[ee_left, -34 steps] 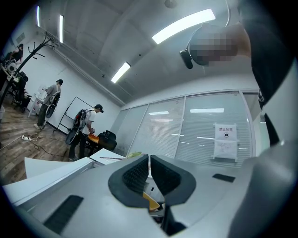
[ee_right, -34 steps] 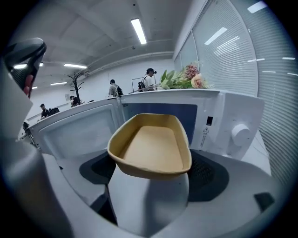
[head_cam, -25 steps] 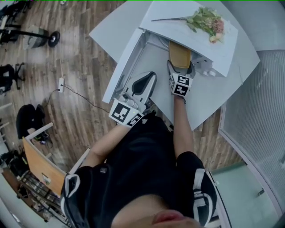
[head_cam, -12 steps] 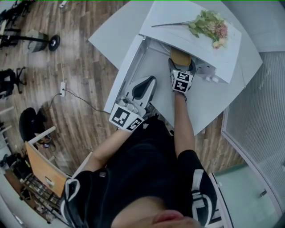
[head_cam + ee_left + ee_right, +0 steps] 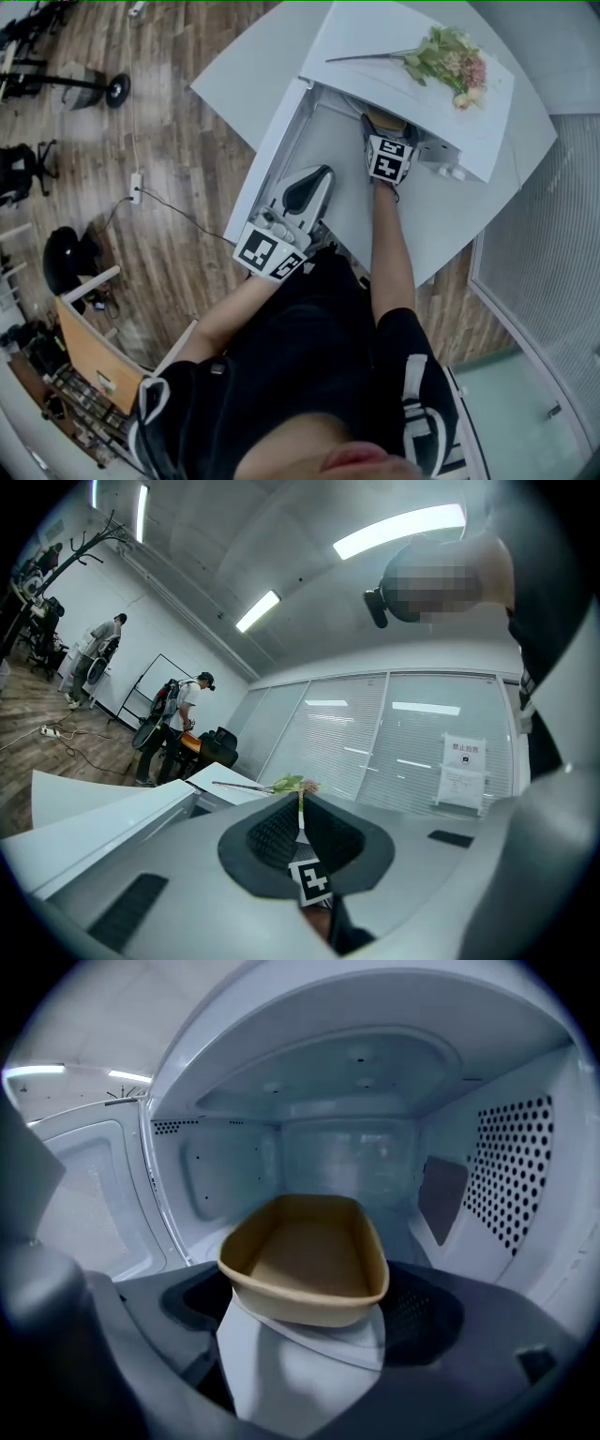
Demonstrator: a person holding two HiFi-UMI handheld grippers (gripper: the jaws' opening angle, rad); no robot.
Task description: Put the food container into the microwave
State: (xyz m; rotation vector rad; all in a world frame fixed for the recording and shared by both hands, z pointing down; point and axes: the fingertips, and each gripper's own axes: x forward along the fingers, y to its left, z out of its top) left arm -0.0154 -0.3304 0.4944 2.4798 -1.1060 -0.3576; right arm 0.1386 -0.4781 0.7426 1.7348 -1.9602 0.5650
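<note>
Right claw (image 5: 307,1314) grips the smooth, tan, round-cornered food container (image 5: 305,1255) inside the perforated white microwave (image 5: 511,1162); left claw (image 5: 300,829) hangs closed, empty, by the left edge of the desk (image 5: 450,220).

1. In the head view, the microwave (image 5: 412,103) top hides most of the food container (image 5: 385,116); only a tan sliver shows.
2. In the left gripper view, the notice (image 5: 463,764) print is too small to read.
</note>
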